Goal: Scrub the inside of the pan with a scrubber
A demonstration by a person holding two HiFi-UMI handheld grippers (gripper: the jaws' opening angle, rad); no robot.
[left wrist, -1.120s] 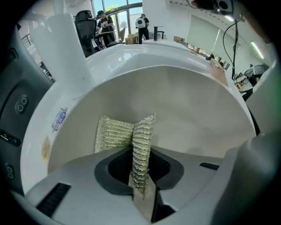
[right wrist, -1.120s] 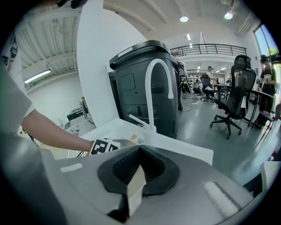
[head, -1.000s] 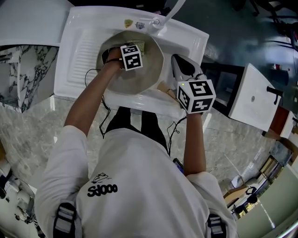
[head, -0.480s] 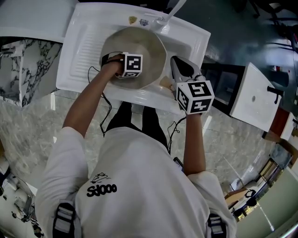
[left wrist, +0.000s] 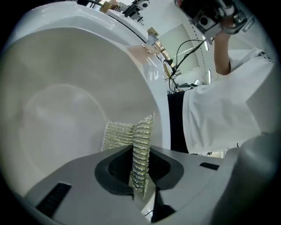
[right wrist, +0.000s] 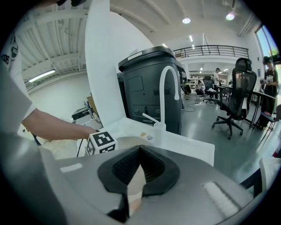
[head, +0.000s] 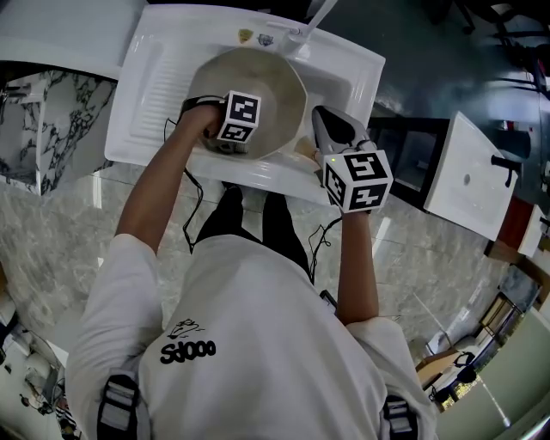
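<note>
A pale round pan sits tilted in the white sink. My left gripper is down inside it near its near-left side, shut on a silvery-yellow mesh scrubber that presses against the pan's smooth inner wall. To the right of the pan my right gripper is shut on the pan's tan handle, which shows as a pale strip between its jaws. In the head view the left marker cube hides the scrubber.
The faucet rises at the back of the sink, with a ribbed drainboard to the left. A black bin stands behind the faucet. There is a white cabinet to the right and a marble counter to the left.
The left gripper has moved with the scrubber from the pan's far side toward its near left side. The pan has shifted slightly; the right gripper has stayed on the handle.
</note>
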